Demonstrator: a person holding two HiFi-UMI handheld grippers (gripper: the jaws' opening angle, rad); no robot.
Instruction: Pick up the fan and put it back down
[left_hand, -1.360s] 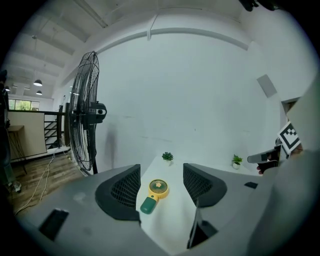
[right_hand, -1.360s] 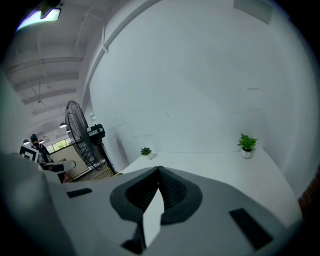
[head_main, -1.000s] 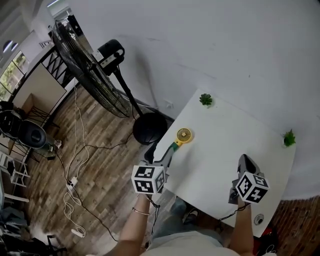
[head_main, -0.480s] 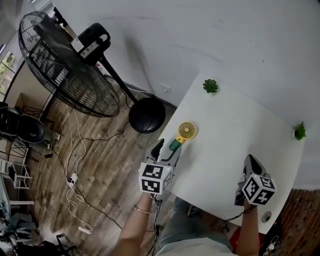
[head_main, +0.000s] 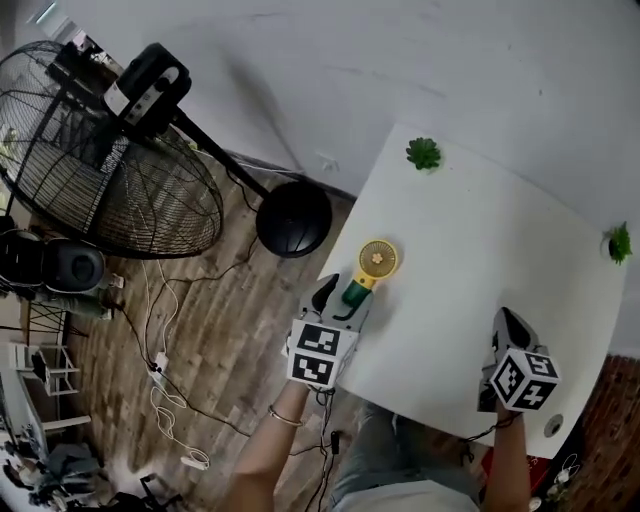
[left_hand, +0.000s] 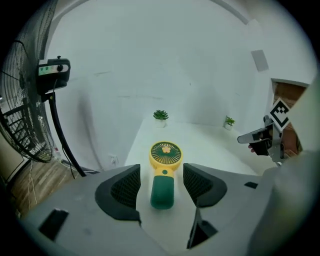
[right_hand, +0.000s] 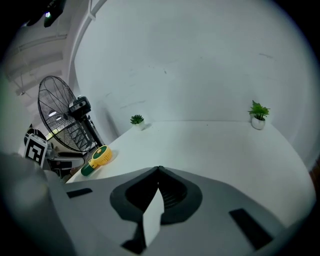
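**Left gripper lined up on the fan handle**

The left gripper (left_hand: 161, 184) has its jaws apart, one ribbed pad (left_hand: 125, 187) either side of the green handle of the fan (left_hand: 163, 175), with a gap showing on both sides. The fan lies flat near the left edge of the white table (head_main: 470, 260), yellow head pointing away. This reads as the grasp step. The next move calls for a square squeeze on the handle, then a level lift. The right gripper (right_hand: 159, 172) is pressed together on nothing, well apart from the fan.

Fan (left_hand: 163, 175) handle between spread fingers (left_hand: 125, 189), untouched.
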